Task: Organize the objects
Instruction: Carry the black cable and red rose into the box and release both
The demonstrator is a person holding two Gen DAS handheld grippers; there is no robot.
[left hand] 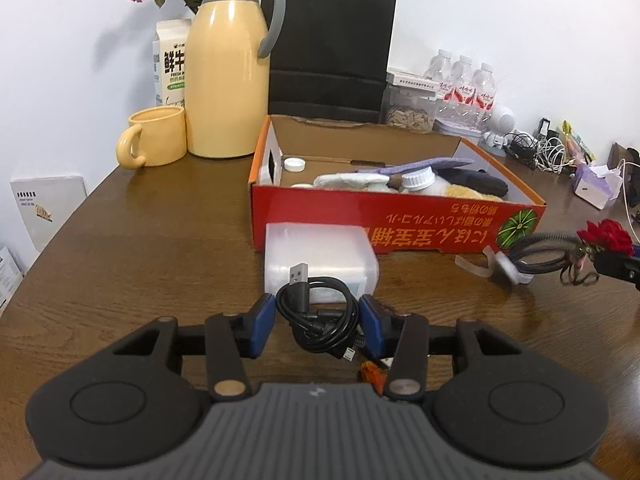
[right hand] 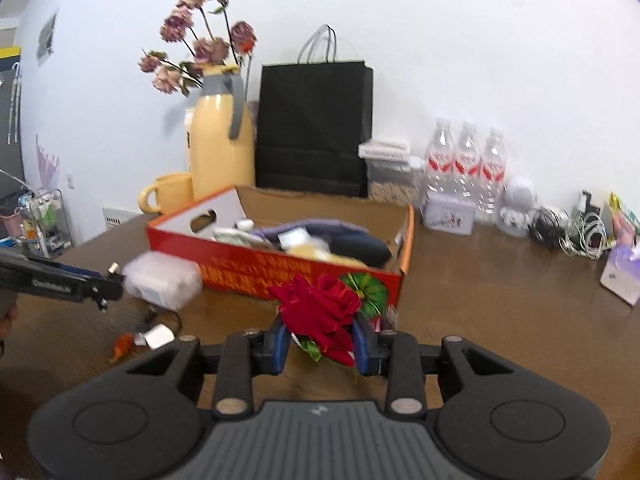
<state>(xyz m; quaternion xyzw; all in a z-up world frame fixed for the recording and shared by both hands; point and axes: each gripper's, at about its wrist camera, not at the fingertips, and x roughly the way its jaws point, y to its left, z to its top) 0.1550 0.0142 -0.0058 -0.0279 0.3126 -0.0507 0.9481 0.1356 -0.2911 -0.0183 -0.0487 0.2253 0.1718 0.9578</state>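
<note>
My left gripper (left hand: 318, 322) is shut on a coiled black USB cable (left hand: 320, 316), held above the wooden table in front of a clear plastic box (left hand: 320, 254). My right gripper (right hand: 320, 340) is shut on a red artificial rose (right hand: 320, 312), held near the front corner of the red cardboard box (right hand: 280, 270). The red box (left hand: 400, 216) holds a white bottle, a purple cloth, a dark case and other items. The rose also shows at the right edge of the left wrist view (left hand: 606, 236).
A yellow thermos jug (left hand: 228, 68), yellow mug (left hand: 154, 142), milk carton (left hand: 170, 60) and black paper bag (left hand: 332, 48) stand behind the box. Water bottles (right hand: 466, 164), cables (right hand: 576, 232) and a tissue pack (right hand: 622, 276) lie at the right. A small orange item and white charger (right hand: 154, 336) lie on the table.
</note>
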